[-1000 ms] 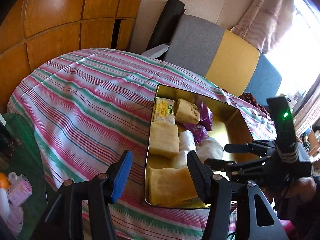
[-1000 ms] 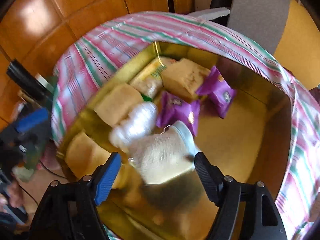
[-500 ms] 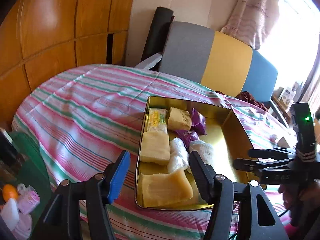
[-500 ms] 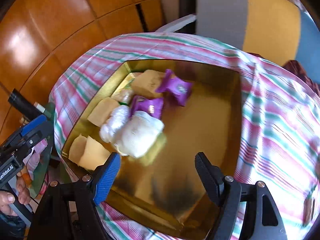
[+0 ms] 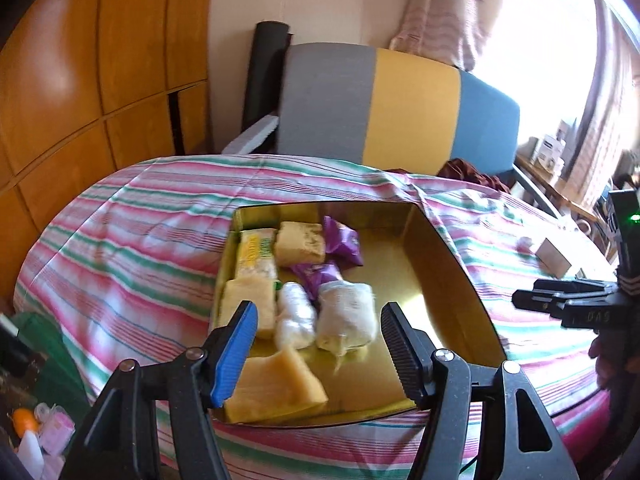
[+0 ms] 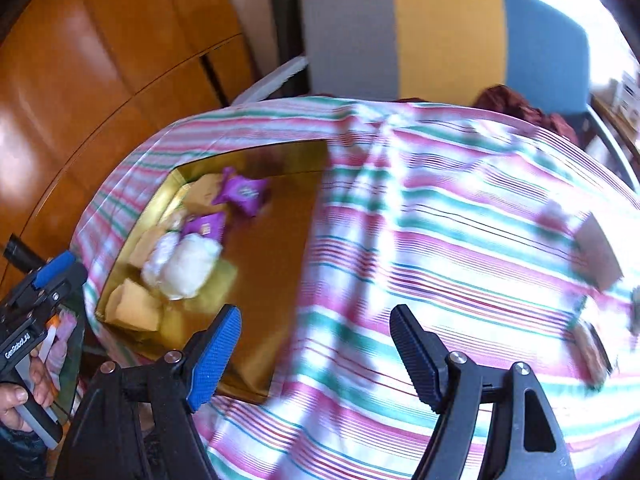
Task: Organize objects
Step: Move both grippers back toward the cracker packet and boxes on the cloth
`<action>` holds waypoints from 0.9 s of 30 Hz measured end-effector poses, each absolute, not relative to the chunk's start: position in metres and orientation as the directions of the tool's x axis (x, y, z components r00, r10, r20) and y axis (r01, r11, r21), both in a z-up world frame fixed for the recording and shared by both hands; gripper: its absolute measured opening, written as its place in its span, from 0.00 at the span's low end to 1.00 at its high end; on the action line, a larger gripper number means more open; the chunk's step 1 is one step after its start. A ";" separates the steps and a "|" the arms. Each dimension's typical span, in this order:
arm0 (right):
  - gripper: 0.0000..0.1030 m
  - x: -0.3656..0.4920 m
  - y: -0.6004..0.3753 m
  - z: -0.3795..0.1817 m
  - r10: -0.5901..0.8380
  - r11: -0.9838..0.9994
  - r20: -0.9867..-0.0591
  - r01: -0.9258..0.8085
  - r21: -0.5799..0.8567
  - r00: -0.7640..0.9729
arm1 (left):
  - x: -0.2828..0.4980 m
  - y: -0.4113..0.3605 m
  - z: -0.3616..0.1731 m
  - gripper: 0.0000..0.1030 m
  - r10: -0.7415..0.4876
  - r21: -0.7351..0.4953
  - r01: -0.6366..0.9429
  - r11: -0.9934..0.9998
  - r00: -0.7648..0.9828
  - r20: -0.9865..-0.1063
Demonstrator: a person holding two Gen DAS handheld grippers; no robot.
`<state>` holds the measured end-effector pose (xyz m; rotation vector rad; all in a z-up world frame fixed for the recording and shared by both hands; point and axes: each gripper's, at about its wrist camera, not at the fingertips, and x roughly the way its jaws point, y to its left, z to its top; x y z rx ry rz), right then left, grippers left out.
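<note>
Two purple packets [image 5: 342, 242] and perhaps four yellow blocks [image 5: 276, 390] fill the tin [image 5: 448, 256]; both grippers' jaws gape empty.

Right-wrist view motion-blurred: small box [image 6: 599, 253] on striped cloth [image 6: 440, 240] smeared, other bits nearby can't be ID'd.

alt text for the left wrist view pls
A gold tray on a striped cloth holds yellow blocks, two purple packets and two white wrapped bundles. The left gripper hovers above it, open and empty; the right gripper is at the right edge.
</note>
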<state>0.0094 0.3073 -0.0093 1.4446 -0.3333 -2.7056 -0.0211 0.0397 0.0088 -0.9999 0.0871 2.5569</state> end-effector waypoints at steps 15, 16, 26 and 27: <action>0.76 0.095 0.500 -0.018 0.068 -0.813 -0.856 -0.526 0.250 -0.512 | -0.011 0.132 0.016 0.64 0.451 -0.044 -0.582 -0.812 -0.579 -0.679; 0.76 0.104 0.516 -0.019 0.088 -0.784 -0.862 -0.568 0.249 -0.500 | -0.010 0.138 0.015 0.64 0.458 -0.043 -0.593 -0.804 -0.571 -0.681; 0.76 0.151 0.636 -0.030 0.219 -0.608 -0.897 -0.773 0.181 -0.383 | -0.003 0.214 0.013 0.65 0.517 -0.041 -0.706 -0.707 -0.476 -0.712; 0.76 0.149 0.644 -0.032 0.227 -0.605 -0.902 -0.779 0.165 -0.368 | -0.002 0.220 0.013 0.65 0.521 -0.043 -0.714 -0.699 -0.467 -0.714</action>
